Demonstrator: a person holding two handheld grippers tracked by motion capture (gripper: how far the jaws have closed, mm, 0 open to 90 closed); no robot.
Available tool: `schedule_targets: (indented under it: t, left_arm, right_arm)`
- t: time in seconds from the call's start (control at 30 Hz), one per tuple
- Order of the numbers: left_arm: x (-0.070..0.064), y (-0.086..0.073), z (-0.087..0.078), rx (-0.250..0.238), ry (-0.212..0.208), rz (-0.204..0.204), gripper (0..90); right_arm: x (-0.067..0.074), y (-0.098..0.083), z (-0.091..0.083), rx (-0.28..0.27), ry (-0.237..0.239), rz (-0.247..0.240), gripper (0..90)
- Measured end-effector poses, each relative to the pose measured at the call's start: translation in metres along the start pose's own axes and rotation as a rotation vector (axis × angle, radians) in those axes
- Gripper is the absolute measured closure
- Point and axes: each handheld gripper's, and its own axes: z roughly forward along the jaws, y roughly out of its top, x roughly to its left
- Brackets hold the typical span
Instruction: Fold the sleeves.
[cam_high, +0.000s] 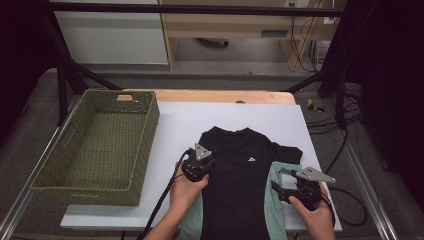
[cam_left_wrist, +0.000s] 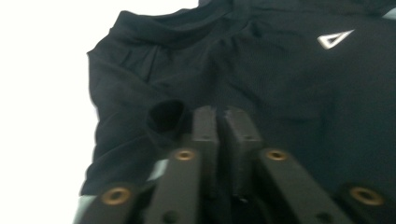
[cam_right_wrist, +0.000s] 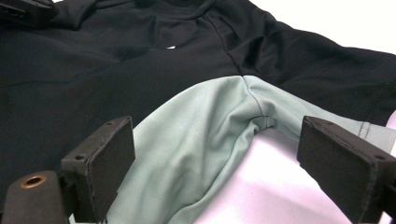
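I'm at the table (cam_high: 200, 112) now, its pale sheet spread under everything, and the big green woven basket (cam_high: 95, 147) sits empty along the left side, well apart from my work. Front and centre lies the black T-shirt (cam_high: 240, 175), chest up, collar pointing away from me, small white logo (cam_high: 252, 159) showing, pale green side panels peeking out at both flanks. Its left sleeve already looks tucked in over the body; the right sleeve (cam_high: 287, 152) is spread out flat toward the table's right side.

This reads to me as the folding stage, sleeves first, with the basket as the likely destination later.

My left gripper (cam_high: 196, 172) rests on the shirt's left shoulder area. In the left gripper view its jaws stand almost together, a thin slit between them, and I see no cloth pinched there, just black fabric bunched beside the tips. So: narrow, holding nothing.

My right gripper (cam_high: 285, 187) waits at the shirt's right edge, jaws wide apart. In the right gripper view the green panel (cam_right_wrist: 201, 140) and the armpit seam sit just ahead of them, untouched.

Next, I reckon, the right side: slide those open jaws onto the sleeve edge, pinch one layer cleanly, and carry it across the chest without dragging the body askew.
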Motion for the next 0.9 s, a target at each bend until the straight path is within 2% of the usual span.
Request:
schedule_targets:
  t: [0.1, 0.27, 0.37, 0.47, 0.6, 0.67, 0.83, 0.9]
  left_arm:
    - [-0.001, 0.002, -0.008, -0.025, 0.008, 0.014, 73.7]
    - [0.004, 0.012, -0.039, -0.106, 0.022, 0.025, 66.7]
    - [0.008, 0.017, -0.058, -0.145, 0.057, 0.055, 63.1]
    - [0.017, 0.018, -0.068, -0.167, 0.085, 0.044, 58.4]
    - [0.029, 0.010, -0.064, -0.126, 0.106, 0.032, 54.0]
    - [0.031, 0.004, -0.060, -0.100, 0.080, 0.021, 52.7]
    - [0.025, -0.007, -0.050, -0.043, 0.060, 0.064, 52.3]
    - [0.025, -0.010, -0.045, -0.020, 0.051, 0.073, 58.6]
  right_arm:
    - [0.001, 0.000, 0.000, 0.000, 0.001, -0.001, 12.1]
    - [0.000, 0.000, 0.000, 0.004, -0.003, -0.003, 12.0]
    - [0.000, -0.001, 0.001, 0.006, -0.002, -0.005, 11.9]
    - [0.001, 0.000, 0.001, 0.010, -0.001, -0.007, 11.9]
    - [0.001, 0.000, 0.002, 0.013, 0.000, -0.009, 11.8]
    - [0.002, 0.000, 0.002, 0.013, 0.000, -0.009, 11.8]
    - [0.001, -0.001, 0.002, 0.016, -0.001, -0.007, 11.8]
    - [0.002, -0.001, 0.002, 0.017, 0.000, -0.008, 11.8]
